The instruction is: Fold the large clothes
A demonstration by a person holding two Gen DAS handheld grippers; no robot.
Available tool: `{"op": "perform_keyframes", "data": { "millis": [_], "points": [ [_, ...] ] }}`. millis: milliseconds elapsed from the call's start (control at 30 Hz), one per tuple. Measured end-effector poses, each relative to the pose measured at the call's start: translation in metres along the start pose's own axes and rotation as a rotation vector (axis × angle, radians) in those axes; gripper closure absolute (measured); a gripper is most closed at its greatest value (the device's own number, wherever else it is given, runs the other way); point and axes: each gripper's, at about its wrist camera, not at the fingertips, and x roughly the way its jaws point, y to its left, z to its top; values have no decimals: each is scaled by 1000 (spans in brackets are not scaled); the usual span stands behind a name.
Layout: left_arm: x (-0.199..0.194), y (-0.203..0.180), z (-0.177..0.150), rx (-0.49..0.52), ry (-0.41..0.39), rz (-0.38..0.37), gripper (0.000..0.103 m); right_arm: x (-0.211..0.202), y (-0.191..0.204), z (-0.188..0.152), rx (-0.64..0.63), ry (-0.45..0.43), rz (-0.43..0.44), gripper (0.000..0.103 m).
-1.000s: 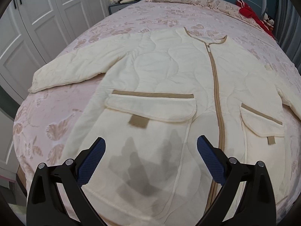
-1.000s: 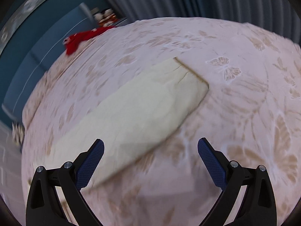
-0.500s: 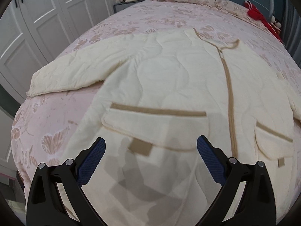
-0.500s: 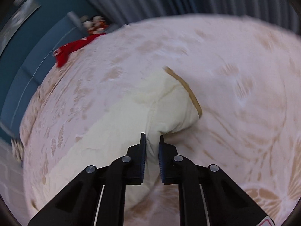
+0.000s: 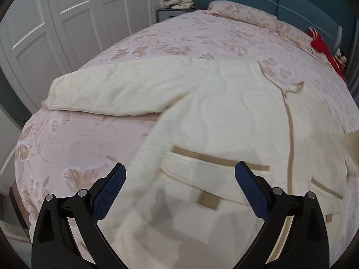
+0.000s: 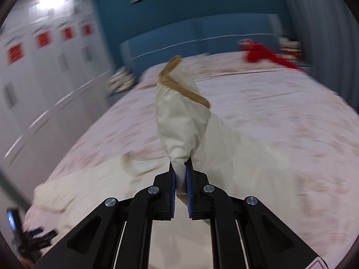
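At the far left of the left wrist view, white wardrobe doors (image 5: 67, 22) are seen beside the bed (image 5: 179, 40). A cream quilted jacket (image 5: 224, 116) is spread on the pink bedspread, its left sleeve (image 5: 116, 92) stretched out flat towards the left edge. The left gripper (image 5: 180, 186) is held wide open above the near hem, with nothing between its jaws.

In the right wrist view, the right gripper (image 6: 180, 179), whose jaws have just been closing, is clamped on the other sleeve (image 6: 181, 121), which is lifted off the bed with its tan cuff uppermost.

Only a thin pinch of fabric is held, so the padded sleeve could slip out during a fast swing. The jacket body could also be dragged askew, since nothing pins it down.
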Motion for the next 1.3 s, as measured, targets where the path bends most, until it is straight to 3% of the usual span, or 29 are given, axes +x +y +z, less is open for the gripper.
{"op": "perform_keyframes", "data": {
  "millis": [167,367,500,633,700,733,767,867,1067,1200,1300],
  "points": [
    [3,37,11,-68,-8,7,8,65,88,-35,-65,143,127,95],
    [12,60,20,-99,-2,-18,8,138,151,-92,-131,308,158,95],
    [20,61,24,-107,9,-57,8,162,184,-132,-194,380,149,94],
    [32,55,27,-121,36,-126,8,171,202,-156,-247,409,120,86],
    [38,49,28,-136,57,-167,8,166,205,-155,-253,408,135,77],
    [42,45,29,-151,70,-196,8,159,205,-153,-238,406,155,64],
    [45,40,29,-165,85,-231,8,147,204,-153,-219,390,165,52],
    [56,25,32,-220,130,-331,8,102,188,-150,-182,312,170,42],
    [93,-16,26,-329,281,-478,7,32,92,-167,86,284,57,40],
    [99,-35,26,-353,280,-502,9,12,23,-177,255,275,-39,40],
    [99,-44,31,-335,275,-495,25,11,-18,-173,367,241,-62,39]
  ]
}}
